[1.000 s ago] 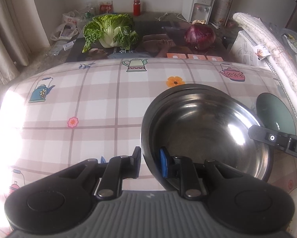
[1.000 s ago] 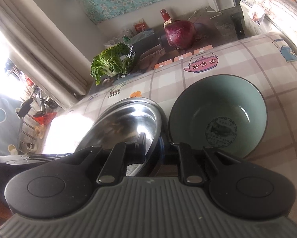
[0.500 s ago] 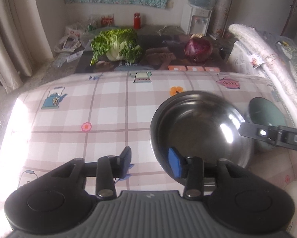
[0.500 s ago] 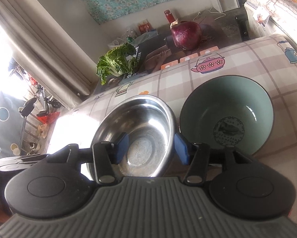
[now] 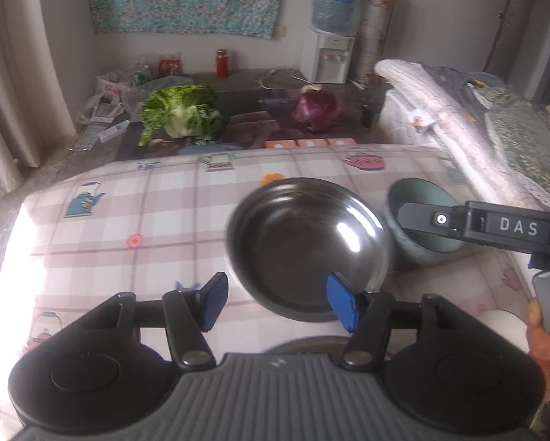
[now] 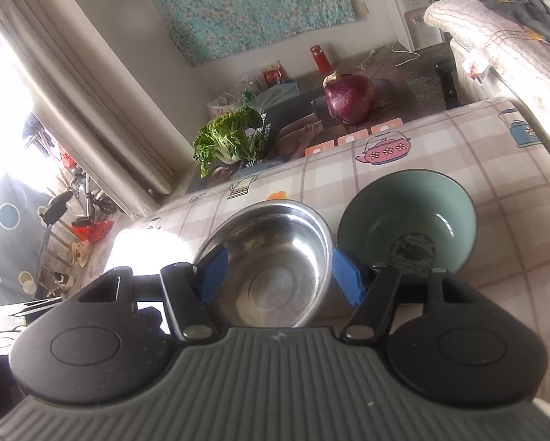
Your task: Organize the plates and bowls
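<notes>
A steel bowl (image 5: 308,246) (image 6: 275,257) sits upright on the checked tablecloth (image 5: 128,213). A green bowl (image 6: 407,228) (image 5: 422,253) stands close to its right, apart from it. My left gripper (image 5: 278,303) hangs above the steel bowl's near rim. Its jaws are opening and the blue pads (image 5: 343,307) touch nothing. My right gripper (image 6: 280,277) hovers over the same bowl from the other side, jaws also opening, with the bowl showing between its pads (image 6: 348,277) but not pressed. One right finger (image 5: 422,217) crosses the green bowl in the left wrist view.
A cabbage (image 5: 181,114) and a red onion (image 5: 317,108) lie beyond the table's far edge. Rolled bedding (image 5: 459,117) runs along the right side. A white round dish (image 5: 503,327) sits near the person's hand (image 5: 543,334) at the bottom right.
Both grippers were shut on the steel bowl's rim. Both have let go, opened, and drawn back and up. The bowl now rests on the cloth beside the green bowl.
</notes>
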`<state>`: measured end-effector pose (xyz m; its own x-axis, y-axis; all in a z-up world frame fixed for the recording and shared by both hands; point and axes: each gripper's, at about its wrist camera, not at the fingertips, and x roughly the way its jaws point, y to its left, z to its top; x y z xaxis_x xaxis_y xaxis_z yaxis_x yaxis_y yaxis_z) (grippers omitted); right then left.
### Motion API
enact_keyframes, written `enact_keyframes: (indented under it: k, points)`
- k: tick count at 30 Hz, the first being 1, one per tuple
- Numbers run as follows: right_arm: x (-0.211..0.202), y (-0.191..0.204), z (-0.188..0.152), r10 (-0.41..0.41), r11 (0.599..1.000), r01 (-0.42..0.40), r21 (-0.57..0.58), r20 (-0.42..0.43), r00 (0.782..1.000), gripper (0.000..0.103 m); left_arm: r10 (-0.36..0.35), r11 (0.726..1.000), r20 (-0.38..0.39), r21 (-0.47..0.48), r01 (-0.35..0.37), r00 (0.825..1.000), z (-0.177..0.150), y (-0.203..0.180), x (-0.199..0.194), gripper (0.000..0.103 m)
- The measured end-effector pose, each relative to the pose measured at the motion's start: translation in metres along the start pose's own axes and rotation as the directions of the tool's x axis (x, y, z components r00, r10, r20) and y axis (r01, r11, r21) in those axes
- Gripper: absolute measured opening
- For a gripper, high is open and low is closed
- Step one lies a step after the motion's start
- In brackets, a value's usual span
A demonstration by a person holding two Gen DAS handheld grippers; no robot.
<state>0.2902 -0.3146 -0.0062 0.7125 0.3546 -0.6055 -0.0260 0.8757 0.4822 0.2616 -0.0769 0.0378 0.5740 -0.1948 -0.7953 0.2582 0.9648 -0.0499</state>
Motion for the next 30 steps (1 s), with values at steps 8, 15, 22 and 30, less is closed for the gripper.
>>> enact_keyframes:
  k: [8, 15, 22, 30]
  points:
    - [-0.038, -0.023, -0.01, -0.009, 0.999, 0.008, 0.042, 0.019, 1.0, 0.063, -0.067, 0.996, -0.002, 0.054, 0.067, 0.998, -0.013, -0.037, -0.009, 0.067]
    - [-0.063, -0.048, -0.019, -0.03, 0.997, 0.028, 0.075, 0.027, 0.999, 0.063, -0.105, 0.992, -0.005, 0.071, 0.105, 0.994, -0.017, -0.065, -0.007, 0.069]
    - [-0.079, -0.082, -0.018, -0.063, 0.992, 0.058, 0.111, 0.033, 0.997, 0.063, -0.124, 0.991, 0.007, 0.049, 0.123, 0.992, -0.013, -0.088, 0.0, 0.068]
    - [-0.068, -0.118, -0.007, -0.078, 0.984, 0.073, 0.164, 0.023, 0.997, 0.059, -0.142, 0.99, 0.018, -0.003, 0.142, 0.99, 0.003, -0.111, 0.024, 0.061]
